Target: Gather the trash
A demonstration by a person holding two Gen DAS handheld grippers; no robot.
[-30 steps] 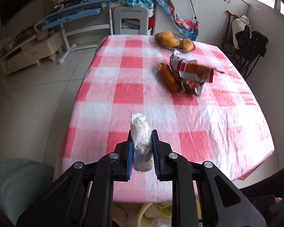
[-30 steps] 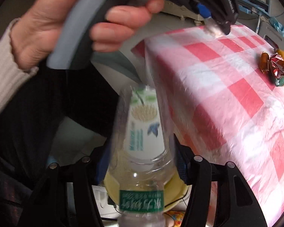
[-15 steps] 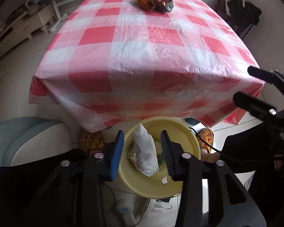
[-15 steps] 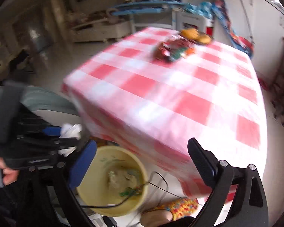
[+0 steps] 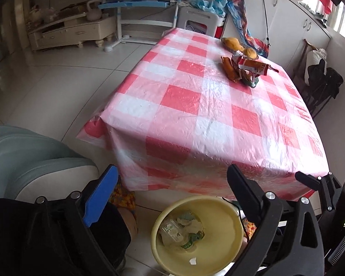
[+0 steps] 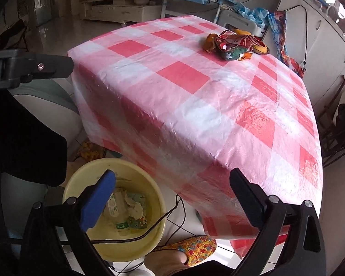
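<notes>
A yellow bin (image 5: pixel 220 232) stands on the floor below the table's near edge. It holds a clear plastic bottle (image 5: pixel 172 232) and crumpled white tissue (image 5: pixel 193 225). The bin also shows in the right wrist view (image 6: pixel 135 246), with the bottle (image 6: pixel 113 209) and tissue (image 6: pixel 134 208) inside. My left gripper (image 5: pixel 172 193) is open and empty above the bin. My right gripper (image 6: pixel 172 191) is open and empty beside it. Crumpled red snack wrappers (image 5: pixel 250 67) lie at the far end of the red-checked table (image 5: pixel 195 105), also seen in the right wrist view (image 6: pixel 232 42).
Orange fruit (image 5: pixel 232 42) sits behind the wrappers. A grey-green chair (image 5: pixel 30 158) stands left of the bin. A black cable (image 6: pixel 163 218) crosses the bin rim. A foot in a colourful slipper (image 6: pixel 191 248) is near the bin. A dark chair (image 5: pixel 322 85) stands at the right.
My left gripper opened wide and the tissue dropped into the bin. Both grippers have pulled back and tilted up towards the table. The right gripper stays open after letting the bottle go.
</notes>
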